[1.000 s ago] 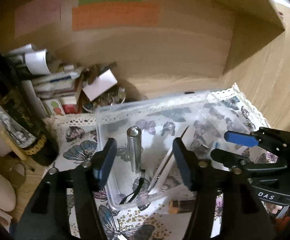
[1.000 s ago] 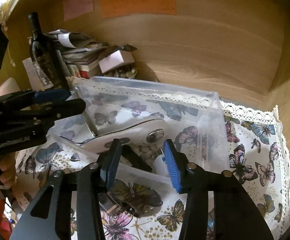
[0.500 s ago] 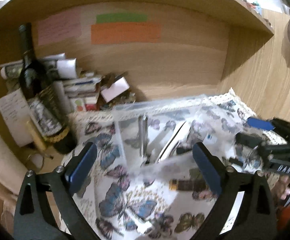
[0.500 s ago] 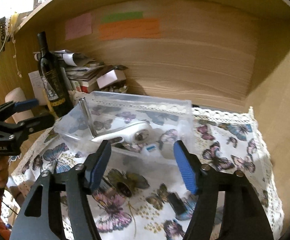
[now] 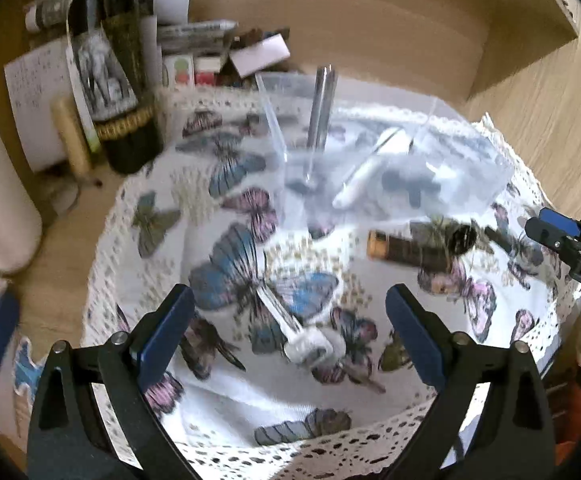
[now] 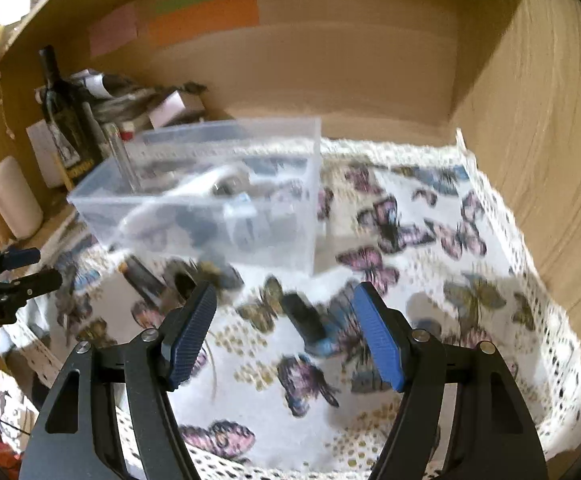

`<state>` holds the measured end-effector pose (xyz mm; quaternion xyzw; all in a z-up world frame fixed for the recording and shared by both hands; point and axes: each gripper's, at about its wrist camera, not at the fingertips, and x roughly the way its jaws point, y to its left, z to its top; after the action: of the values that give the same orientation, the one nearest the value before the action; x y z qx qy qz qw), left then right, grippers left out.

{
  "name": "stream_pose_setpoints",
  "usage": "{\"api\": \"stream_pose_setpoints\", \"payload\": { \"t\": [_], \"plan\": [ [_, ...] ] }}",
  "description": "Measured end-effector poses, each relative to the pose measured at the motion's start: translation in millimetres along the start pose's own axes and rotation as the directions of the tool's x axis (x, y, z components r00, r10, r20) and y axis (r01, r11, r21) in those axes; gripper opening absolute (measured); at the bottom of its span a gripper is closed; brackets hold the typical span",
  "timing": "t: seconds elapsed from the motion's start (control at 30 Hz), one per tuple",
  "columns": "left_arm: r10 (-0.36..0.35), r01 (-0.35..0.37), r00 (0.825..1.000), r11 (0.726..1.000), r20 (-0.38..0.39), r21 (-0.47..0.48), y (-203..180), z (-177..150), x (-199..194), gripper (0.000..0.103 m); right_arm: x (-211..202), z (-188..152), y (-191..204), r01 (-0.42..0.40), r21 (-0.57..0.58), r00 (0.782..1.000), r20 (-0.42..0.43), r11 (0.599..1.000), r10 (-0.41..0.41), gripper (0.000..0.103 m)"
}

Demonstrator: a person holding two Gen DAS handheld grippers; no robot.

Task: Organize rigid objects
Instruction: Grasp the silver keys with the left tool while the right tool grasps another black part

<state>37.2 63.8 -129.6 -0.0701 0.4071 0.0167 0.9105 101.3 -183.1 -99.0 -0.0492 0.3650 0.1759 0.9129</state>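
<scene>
Now both tongs — left gripper (image 5: 286, 334), right gripper (image 6: 282, 334) — gape empty above the butterfly cloth (image 5: 226, 396).

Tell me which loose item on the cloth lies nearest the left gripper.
The small clear plastic piece, lying between the open left gripper's fingers; the brown tube lies farther off, beside the bin.

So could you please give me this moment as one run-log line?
left hand-held gripper: open, empty | right hand-held gripper: open, empty | clear bin: holds several items | butterfly cloth: loose items remain
</scene>
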Motion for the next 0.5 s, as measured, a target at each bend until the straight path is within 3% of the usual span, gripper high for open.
{"api": "stream_pose_setpoints", "payload": {
  "t": [0.1,0.2,0.3,0.4,0.47,0.5],
  "plan": [
    [-0.013,0.013,1.0,1.0,-0.018,0.006,-5,-12,4,0.096,6,-10,-4,0.01,-0.004,0.999,-0.032,1.0,-0.011,0.068],
    [-0.014,0.015,0.999,1.0,-0.048,0.017,-9,-20,9,0.079,10,-15,-7,0.016,-0.002,0.998,-0.055,1.0,-0.016,0.068],
    [-0.009,0.01,0.999,1.0,-0.043,0.021,-14,-26,10,0.074,11,-14,-7,0.014,-0.006,0.998,-0.059,1.0,-0.014,0.068],
    [0.013,-0.012,1.0,0.999,-0.022,0.031,-18,-30,9,0.06,12,-11,-4,0.011,-0.016,0.998,-0.055,1.0,-0.012,0.068],
    [0.024,-0.024,1.0,0.999,-0.006,0.024,-18,-31,8,0.041,14,-10,-2,0.005,-0.024,0.998,-0.058,1.0,-0.007,0.068],
    [0.017,-0.017,1.0,1.0,-0.004,0.02,-16,-30,8,0.038,16,-9,-1,0.004,-0.032,0.998,-0.061,0.999,-0.006,0.068]
  ]
}}
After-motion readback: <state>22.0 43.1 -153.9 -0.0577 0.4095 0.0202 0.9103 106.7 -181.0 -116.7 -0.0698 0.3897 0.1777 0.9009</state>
